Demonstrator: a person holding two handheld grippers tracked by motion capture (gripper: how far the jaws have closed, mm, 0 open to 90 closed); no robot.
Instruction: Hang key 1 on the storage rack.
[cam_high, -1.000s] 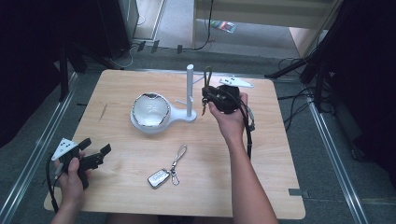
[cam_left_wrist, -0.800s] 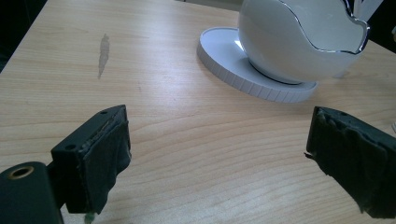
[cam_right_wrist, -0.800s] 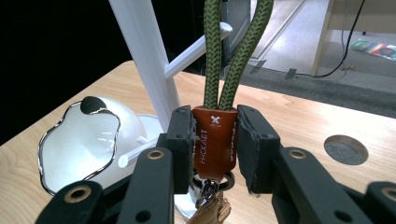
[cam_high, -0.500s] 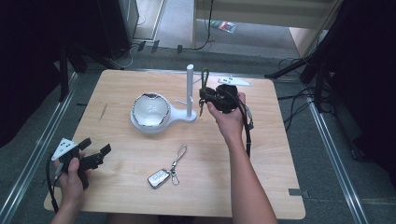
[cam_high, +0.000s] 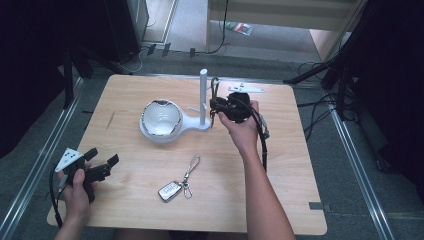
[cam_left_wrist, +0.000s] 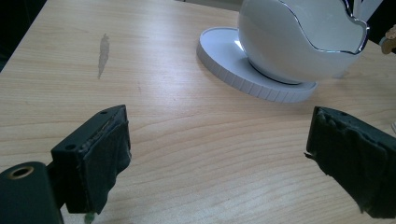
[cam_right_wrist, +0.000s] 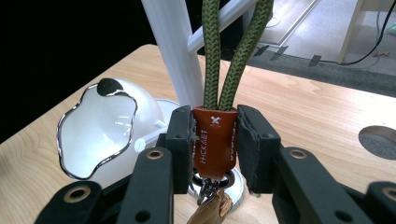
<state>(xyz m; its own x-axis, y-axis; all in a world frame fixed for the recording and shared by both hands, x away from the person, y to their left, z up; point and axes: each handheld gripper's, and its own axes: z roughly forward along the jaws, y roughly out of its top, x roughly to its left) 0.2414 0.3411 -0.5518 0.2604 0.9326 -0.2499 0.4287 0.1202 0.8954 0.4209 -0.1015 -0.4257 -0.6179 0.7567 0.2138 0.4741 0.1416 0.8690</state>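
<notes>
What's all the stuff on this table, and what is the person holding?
Table: one, light wood, under everything.
Stand: one, white, upright post with side pegs, mid-table on a round base.
Bowl: one, white with a wavy silver rim, on the stand's base left of the post.
Keyring: one, olive cord loop with a brown leather tab, beside the post, the loop running up by a peg.
Car key: one, silver, with a metal clip, on the near middle of the table.
Plate: one, grey, flat at the far edge.
Left gripper: one, black, near left corner, fingers open on nothing.
Right gripper: one, black, fingers shut on the leather tab.
</notes>
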